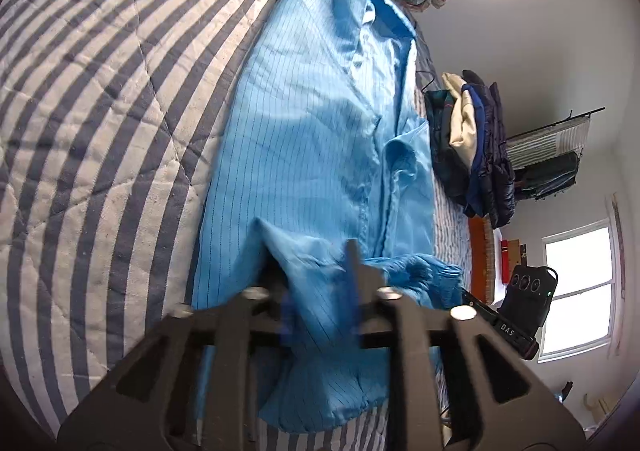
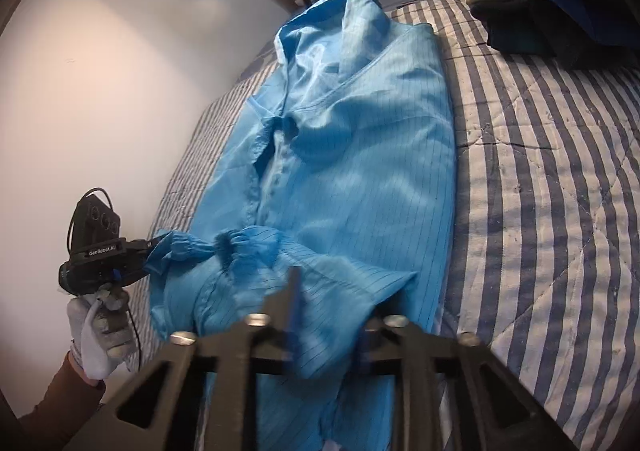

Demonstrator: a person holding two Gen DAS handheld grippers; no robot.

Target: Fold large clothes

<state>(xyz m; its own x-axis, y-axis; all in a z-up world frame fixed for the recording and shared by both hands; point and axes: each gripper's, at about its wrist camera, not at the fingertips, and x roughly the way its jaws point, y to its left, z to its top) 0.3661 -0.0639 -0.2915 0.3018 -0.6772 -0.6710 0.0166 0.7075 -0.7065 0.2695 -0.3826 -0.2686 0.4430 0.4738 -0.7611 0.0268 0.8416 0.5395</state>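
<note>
Coat [image 1: 312,139]: a large blue pinstriped garment lies lengthwise on the bed [image 1: 100,111], collar toward the head end, hem toward the person. The sleeves are already folded in across the body, so it lies narrow, ready for a lengthwise fold.
Left gripper [image 1: 316,287]: closed on a bunched fold of the coat at one hem corner; cloth fills the gap between its fingers.
Right gripper [image 2: 320,315]: clamped on the hem at the other corner, cloth pinched likewise.
Why held so: a grip at each hem corner likely keeps the lower edge taut and level for carrying toward the collar.
Cuffs [image 2: 224,243]: elastic ends lie gathered near the hem, and may slip out when lifted.
Pile [image 1: 472,147]: dark clothes stacked beside the coat, toward a bed edge, apart.
</note>
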